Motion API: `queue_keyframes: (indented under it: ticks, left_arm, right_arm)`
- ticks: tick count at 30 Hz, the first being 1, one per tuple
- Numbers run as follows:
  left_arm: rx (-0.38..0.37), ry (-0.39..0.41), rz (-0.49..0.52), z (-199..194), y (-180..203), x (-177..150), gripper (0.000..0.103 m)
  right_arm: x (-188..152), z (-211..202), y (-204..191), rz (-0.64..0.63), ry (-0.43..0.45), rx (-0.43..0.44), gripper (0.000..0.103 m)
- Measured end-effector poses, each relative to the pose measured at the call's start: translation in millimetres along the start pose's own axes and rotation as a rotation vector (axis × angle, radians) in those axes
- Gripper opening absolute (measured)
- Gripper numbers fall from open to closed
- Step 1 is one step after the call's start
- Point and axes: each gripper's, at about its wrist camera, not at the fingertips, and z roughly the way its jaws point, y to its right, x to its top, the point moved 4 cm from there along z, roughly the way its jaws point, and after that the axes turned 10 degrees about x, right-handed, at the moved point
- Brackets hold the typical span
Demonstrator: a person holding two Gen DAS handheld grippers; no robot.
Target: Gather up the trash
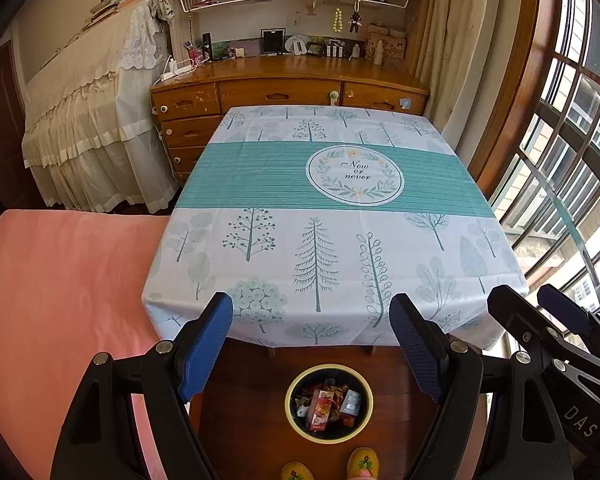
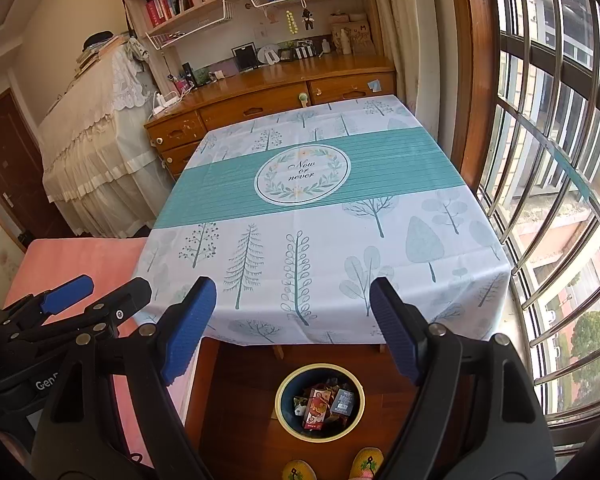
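Observation:
A round bin (image 1: 329,403) with a yellow rim stands on the wooden floor below the table's near edge, holding several wrappers and a red carton (image 1: 321,410). It also shows in the right wrist view (image 2: 319,401). My left gripper (image 1: 312,344) is open and empty, held above the bin at the table's front edge. My right gripper (image 2: 292,328) is open and empty too, beside the left one. The right gripper shows at the left view's right edge (image 1: 540,308); the left gripper shows at the right view's left edge (image 2: 100,288). No trash shows on the tablecloth (image 1: 332,220).
The table has a white and teal tree-print cloth (image 2: 320,216). A pink surface (image 1: 60,300) lies to the left. A wooden desk with drawers (image 1: 284,92) and shelves stands behind. A barred window (image 2: 560,160) is to the right. Yellow slippers (image 1: 362,462) show at the bottom.

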Motion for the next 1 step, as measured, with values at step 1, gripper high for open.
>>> queue_keyframes:
  ticks: [1]
  left_arm:
    - [0.003,0.001,0.001,0.0,-1.3,-1.1,0.082]
  right_arm:
    - [0.3,-0.1,0.5,-0.001,0.0,0.0,0.077]
